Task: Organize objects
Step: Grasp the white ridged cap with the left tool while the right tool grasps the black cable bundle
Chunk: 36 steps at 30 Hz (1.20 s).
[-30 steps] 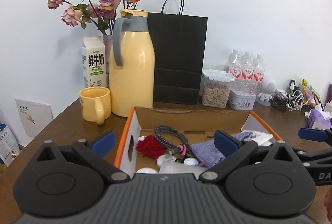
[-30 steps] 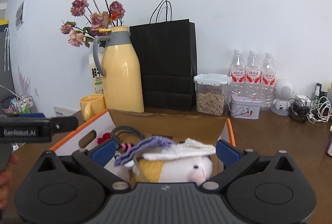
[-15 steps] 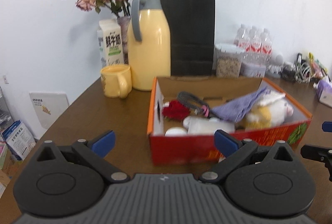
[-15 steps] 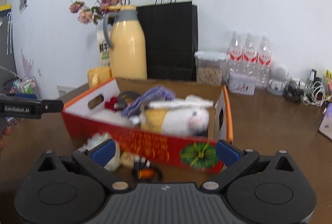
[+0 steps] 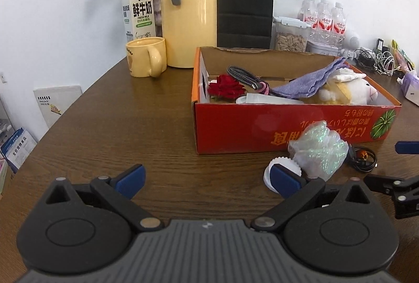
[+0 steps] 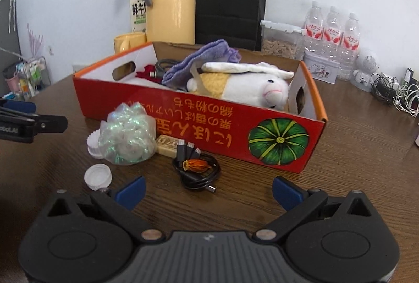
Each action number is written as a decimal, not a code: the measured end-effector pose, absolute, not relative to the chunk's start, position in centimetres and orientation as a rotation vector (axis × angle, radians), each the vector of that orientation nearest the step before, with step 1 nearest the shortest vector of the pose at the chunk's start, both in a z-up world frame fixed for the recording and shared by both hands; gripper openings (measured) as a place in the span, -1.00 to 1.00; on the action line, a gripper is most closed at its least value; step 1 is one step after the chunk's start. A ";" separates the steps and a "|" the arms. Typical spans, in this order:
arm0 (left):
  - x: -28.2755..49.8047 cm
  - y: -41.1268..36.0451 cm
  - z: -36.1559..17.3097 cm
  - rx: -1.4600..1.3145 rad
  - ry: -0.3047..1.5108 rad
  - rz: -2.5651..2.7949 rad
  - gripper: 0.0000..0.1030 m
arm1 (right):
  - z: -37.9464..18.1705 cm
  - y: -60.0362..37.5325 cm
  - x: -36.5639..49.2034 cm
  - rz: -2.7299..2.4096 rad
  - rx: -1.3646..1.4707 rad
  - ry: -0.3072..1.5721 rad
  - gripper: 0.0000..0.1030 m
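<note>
Grippers: left gripper (image 5: 207, 179) and right gripper (image 6: 208, 190) hovering agape, empty | advice: centring on coiled cable (image 6: 197, 170), then lifting into red box (image 6: 199, 123).

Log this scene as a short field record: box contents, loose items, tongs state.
box: red cardboard box, open top
inside: plush toy, purple cloth, red rose, braided cable
loose in front: iridescent wrap bundle, black cable coil, white cap
left tongs: open, empty
right tongs: open, empty
</note>
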<state>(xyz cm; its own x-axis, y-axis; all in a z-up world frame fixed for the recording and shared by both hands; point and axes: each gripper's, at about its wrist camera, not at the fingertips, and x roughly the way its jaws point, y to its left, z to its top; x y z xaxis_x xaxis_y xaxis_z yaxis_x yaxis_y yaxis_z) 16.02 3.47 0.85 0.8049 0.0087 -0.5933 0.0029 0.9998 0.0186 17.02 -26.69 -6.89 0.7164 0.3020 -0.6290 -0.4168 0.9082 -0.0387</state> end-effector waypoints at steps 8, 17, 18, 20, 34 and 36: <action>16.5 3.1 0.7 0.014 0.637 -0.008 1.00 | -7.4 -25.6 19.0 0.429 -0.192 0.695 0.67; 16.8 2.8 0.5 0.003 0.653 -0.013 1.00 | -7.5 -25.4 19.7 0.473 -0.156 0.675 -0.14; 16.8 2.8 0.5 0.002 0.654 -0.013 1.00 | -7.6 -25.3 19.5 0.471 -0.163 0.665 -0.15; 16.8 2.8 0.5 0.002 0.654 -0.013 1.00 | -7.6 -25.1 19.2 0.476 -0.172 0.650 -0.16; 16.8 2.1 0.0 0.016 0.675 -0.016 1.00 | -6.7 -25.7 17.5 0.499 -0.132 0.566 -0.17; 16.8 2.0 -0.1 0.019 0.680 -0.020 1.00 | -6.6 -25.8 17.3 0.500 -0.126 0.556 -0.16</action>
<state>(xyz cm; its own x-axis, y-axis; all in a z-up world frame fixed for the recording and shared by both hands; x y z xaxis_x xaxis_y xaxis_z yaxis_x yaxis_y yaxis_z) 16.84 2.03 -0.15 0.7775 -0.0123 -0.6287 0.0245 0.9996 0.0109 17.28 -25.81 -6.57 0.7337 0.4197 -0.5343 -0.4864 0.8736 0.0184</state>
